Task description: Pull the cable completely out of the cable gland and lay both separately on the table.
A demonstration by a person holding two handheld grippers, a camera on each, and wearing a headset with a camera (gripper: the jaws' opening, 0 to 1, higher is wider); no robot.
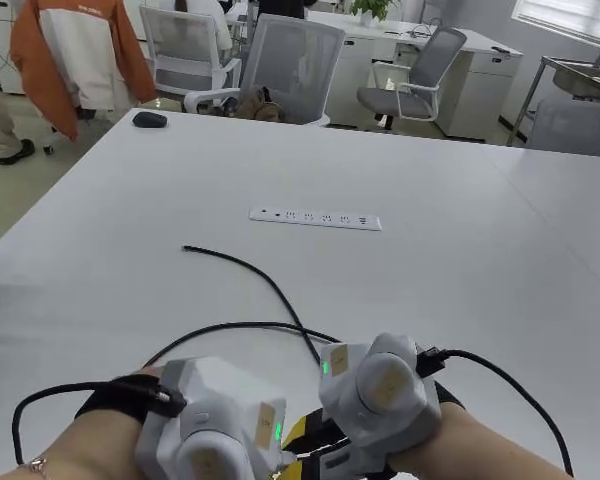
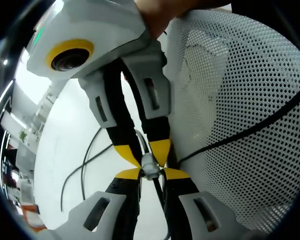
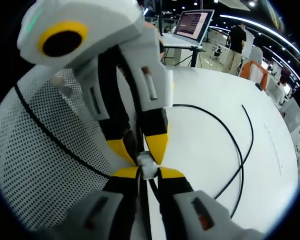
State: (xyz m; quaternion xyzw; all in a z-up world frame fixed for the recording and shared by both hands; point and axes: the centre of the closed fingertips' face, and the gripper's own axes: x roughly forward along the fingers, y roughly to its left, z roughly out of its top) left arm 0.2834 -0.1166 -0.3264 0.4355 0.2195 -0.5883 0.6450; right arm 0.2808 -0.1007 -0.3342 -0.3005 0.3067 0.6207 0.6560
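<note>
- Two steps were left, by my judgement: drawing the cable [image 1: 250, 268] right out of the cable gland [image 2: 150, 166], and laying each down apart on the table [image 1: 430, 280]. The gland sat threaded on the cable, so nothing was finished.
- My left gripper [image 2: 152, 174] had its jaws closed in on the gland, yellow tips pressed to either side of it.
- My right gripper [image 3: 148, 173] met it tip to tip from the opposite side, jaws likewise pinched together at the gland. Whether either one bit the gland's body or the cable just beside it, I could not tell.
- The cable's loose length lay in curves across the table, its free end short of the power strip [image 1: 315, 218].
- I held both hands low at the table's near edge, close together, grippers angled inward toward each other.
</note>
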